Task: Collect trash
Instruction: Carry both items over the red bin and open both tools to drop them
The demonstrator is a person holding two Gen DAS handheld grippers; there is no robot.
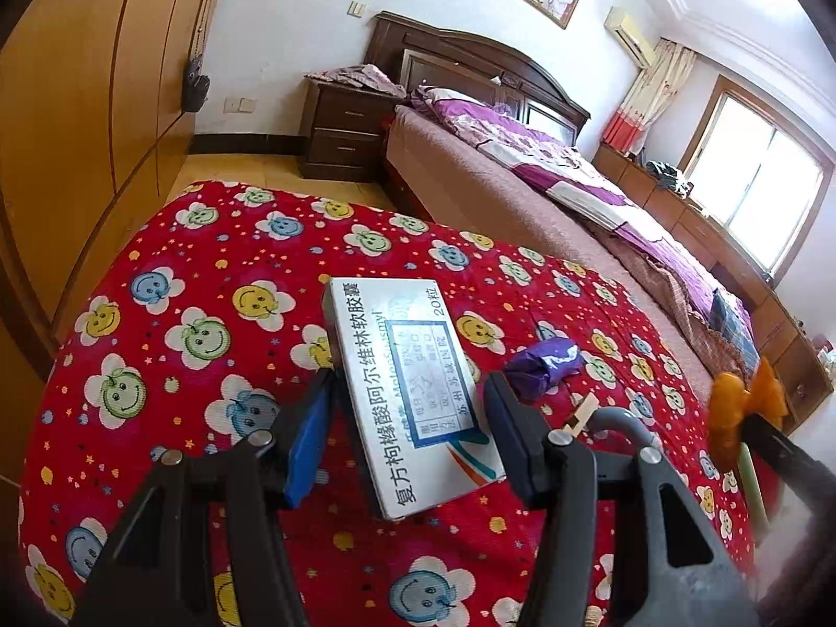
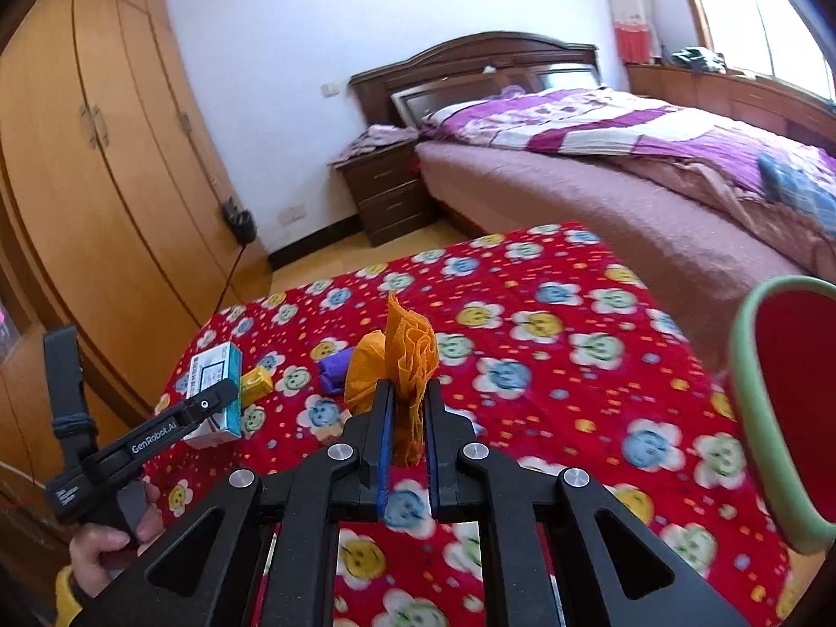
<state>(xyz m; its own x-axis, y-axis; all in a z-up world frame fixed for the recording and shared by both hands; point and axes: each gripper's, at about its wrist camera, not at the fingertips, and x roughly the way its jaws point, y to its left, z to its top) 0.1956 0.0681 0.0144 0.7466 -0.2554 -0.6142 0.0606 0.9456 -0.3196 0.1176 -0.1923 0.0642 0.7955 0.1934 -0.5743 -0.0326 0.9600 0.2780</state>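
Note:
My left gripper (image 1: 407,392) is shut on a white and teal medicine box (image 1: 402,381), held tilted above the red smiley-flower cloth (image 1: 209,282). The box also shows in the right wrist view (image 2: 217,392), with the left gripper (image 2: 209,407) on it. My right gripper (image 2: 407,392) is shut on a crumpled orange paper (image 2: 402,360), held above the cloth; the paper also shows at the right of the left wrist view (image 1: 742,407). A crumpled purple wrapper (image 1: 543,366) lies on the cloth, also in the right wrist view (image 2: 334,366). A small yellow box (image 2: 256,384) lies beside it.
A red bin with a green rim (image 2: 752,418) stands at the right edge of the cloth. A bed with purple bedding (image 2: 601,125) lies beyond, a dark nightstand (image 2: 392,193) at its head. Wooden wardrobes (image 2: 104,157) line the left wall.

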